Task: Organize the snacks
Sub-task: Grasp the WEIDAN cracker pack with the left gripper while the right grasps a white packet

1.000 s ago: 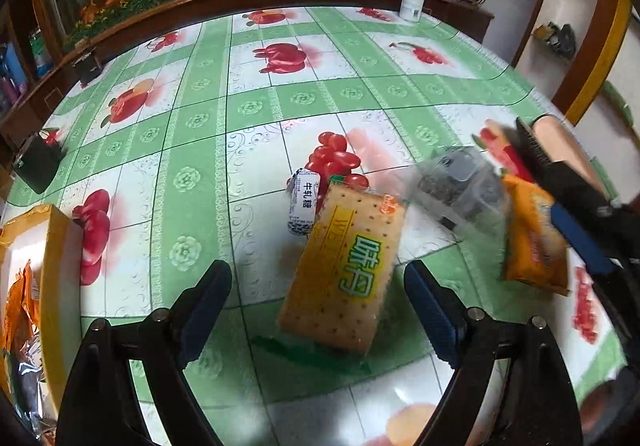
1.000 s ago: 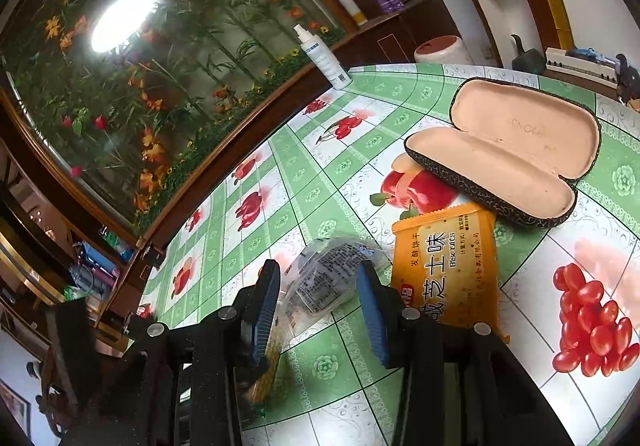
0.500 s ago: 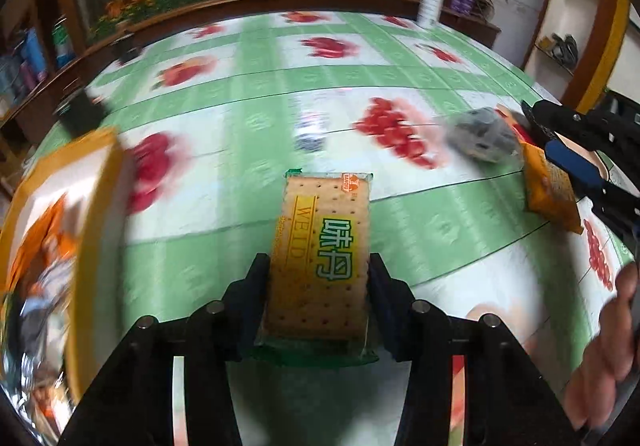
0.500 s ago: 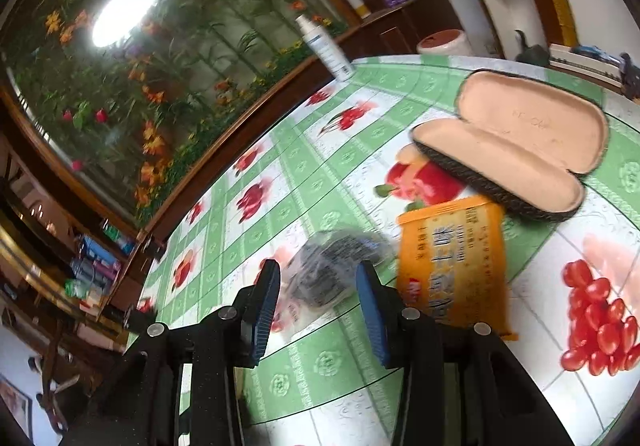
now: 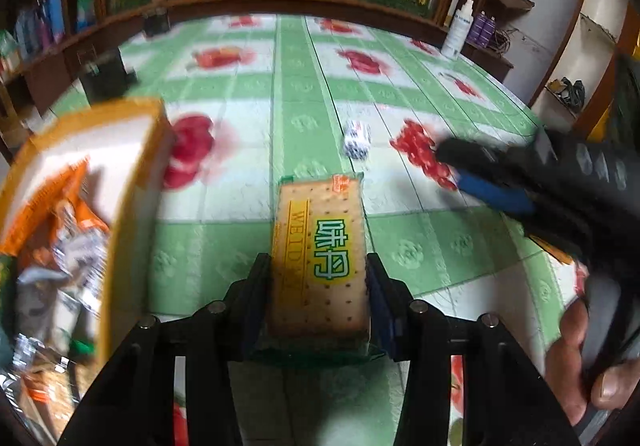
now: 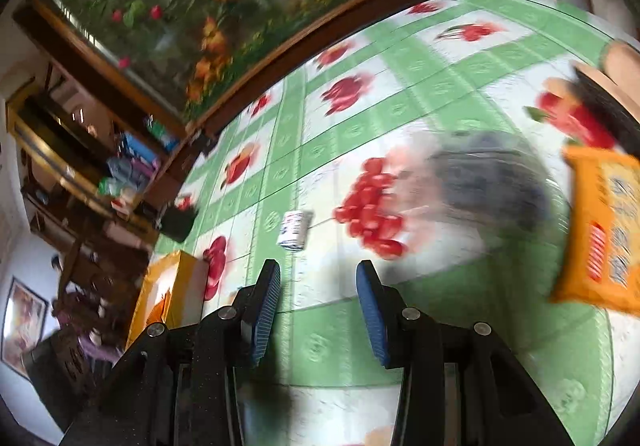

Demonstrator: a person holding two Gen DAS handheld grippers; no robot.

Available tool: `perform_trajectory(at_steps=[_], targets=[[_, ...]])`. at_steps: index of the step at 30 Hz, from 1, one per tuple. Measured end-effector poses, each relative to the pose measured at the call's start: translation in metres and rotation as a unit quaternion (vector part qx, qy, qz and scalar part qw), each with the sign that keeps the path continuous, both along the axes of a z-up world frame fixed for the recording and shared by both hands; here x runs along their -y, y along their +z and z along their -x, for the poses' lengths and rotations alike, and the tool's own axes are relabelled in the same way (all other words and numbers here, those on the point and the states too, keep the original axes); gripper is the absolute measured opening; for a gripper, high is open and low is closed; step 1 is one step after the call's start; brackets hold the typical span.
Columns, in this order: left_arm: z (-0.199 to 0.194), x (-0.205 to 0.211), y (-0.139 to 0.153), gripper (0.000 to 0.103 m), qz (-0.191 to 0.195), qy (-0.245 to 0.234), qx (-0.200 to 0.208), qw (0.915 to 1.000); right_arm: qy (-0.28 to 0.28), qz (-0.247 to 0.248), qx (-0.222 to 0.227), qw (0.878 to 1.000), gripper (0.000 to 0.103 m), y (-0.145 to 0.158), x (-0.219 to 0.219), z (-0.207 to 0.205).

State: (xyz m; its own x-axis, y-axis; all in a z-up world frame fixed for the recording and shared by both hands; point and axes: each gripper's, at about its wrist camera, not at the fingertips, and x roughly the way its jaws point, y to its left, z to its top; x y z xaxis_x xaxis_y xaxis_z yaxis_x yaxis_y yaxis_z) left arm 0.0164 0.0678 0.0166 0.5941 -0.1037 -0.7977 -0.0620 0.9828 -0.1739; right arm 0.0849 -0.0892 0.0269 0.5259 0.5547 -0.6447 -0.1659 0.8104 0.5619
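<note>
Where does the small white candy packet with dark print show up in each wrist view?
Left wrist: the small white candy packet lies at upper centre on the tablecloth, beyond the cracker pack.
Right wrist: it lies left of centre, beyond the open jaws.
Shared landmark: the printed red cherry cluster just right of it.

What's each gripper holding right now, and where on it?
Left gripper: shut on the flat rectangular cracker packet, gripped across its long sides near the near end. Right gripper: nothing.
</note>
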Motion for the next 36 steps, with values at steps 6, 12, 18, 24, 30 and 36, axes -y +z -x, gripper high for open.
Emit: perform_trajectory(at_steps=[6, 12, 18, 24, 30, 36], targets=[[0.001, 0.000, 0.000, 0.045, -0.010, 0.012, 0.002, 0.9999, 0.040, 0.089, -0.008, 0.995, 0.043, 0.006, -0.049, -0.034], [0.001, -0.003, 0.000, 0.045, 0.002, 0.020, -0.001, 0.9998, 0.076, 0.163, -0.027, 0.983, 0.040, -0.009, -0.076, -0.055], [0.000, 0.000, -0.001, 0.050, -0.007, 0.018, 0.001, 0.9998, 0.081, 0.194, -0.022, 0.977, 0.021, -0.012, -0.069, -0.054], [-0.004, -0.001, -0.002, 0.066, -0.019, 0.027, 0.003, 0.9995, 0.057, 0.174, 0.007, 0.983, 0.020, -0.002, -0.029, -0.016], [-0.010, 0.008, -0.004, 0.045, -0.058, 0.020, 0.018, 0.9980, 0.063, 0.105, 0.030, 0.992, 0.021, -0.004, -0.006, 0.008], [-0.011, 0.003, -0.002, 0.045, -0.029, 0.017, 0.028, 0.9991, 0.056, 0.088, 0.039, 0.994, 0.021, -0.003, 0.003, 0.008]])
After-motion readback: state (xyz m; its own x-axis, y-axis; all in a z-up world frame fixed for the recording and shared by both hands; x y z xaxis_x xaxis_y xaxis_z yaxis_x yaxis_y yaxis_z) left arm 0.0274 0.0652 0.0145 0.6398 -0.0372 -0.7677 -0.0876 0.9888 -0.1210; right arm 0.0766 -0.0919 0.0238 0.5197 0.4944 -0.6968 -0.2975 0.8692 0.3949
